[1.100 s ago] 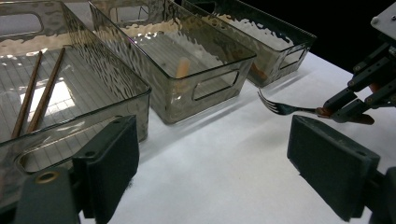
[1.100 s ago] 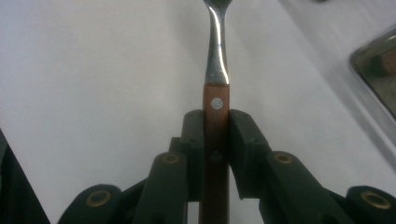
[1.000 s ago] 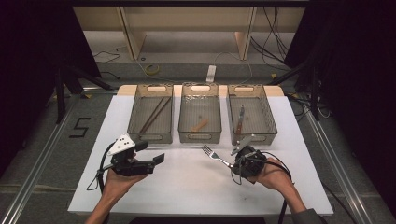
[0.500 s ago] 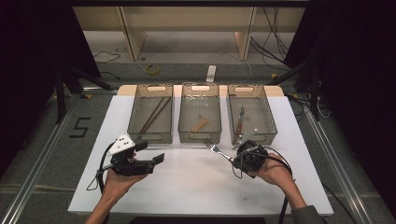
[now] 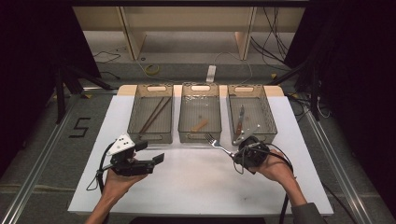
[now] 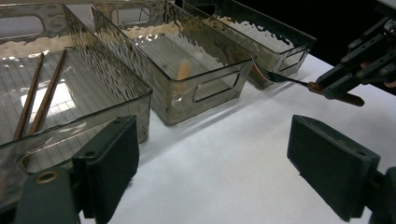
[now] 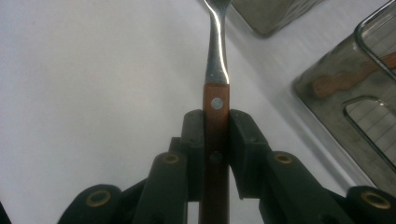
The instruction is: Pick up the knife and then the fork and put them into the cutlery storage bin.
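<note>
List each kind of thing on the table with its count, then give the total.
Clear bins: 3
Chopsticks: 2
Fork, held by the right gripper: 1
Knife: 1
Small wooden piece: 1
Total: 8

Bare worktop (image 5: pixel 196 186) lies open between both tongs; at twelve o'clock three bins (image 5: pixel 200 114) stand side by side, blocking passage.

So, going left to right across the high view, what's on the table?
Left gripper → bin with chopsticks → middle bin with a small wooden piece → fork → right gripper, shut on the fork's handle → right bin with a knife.
</note>
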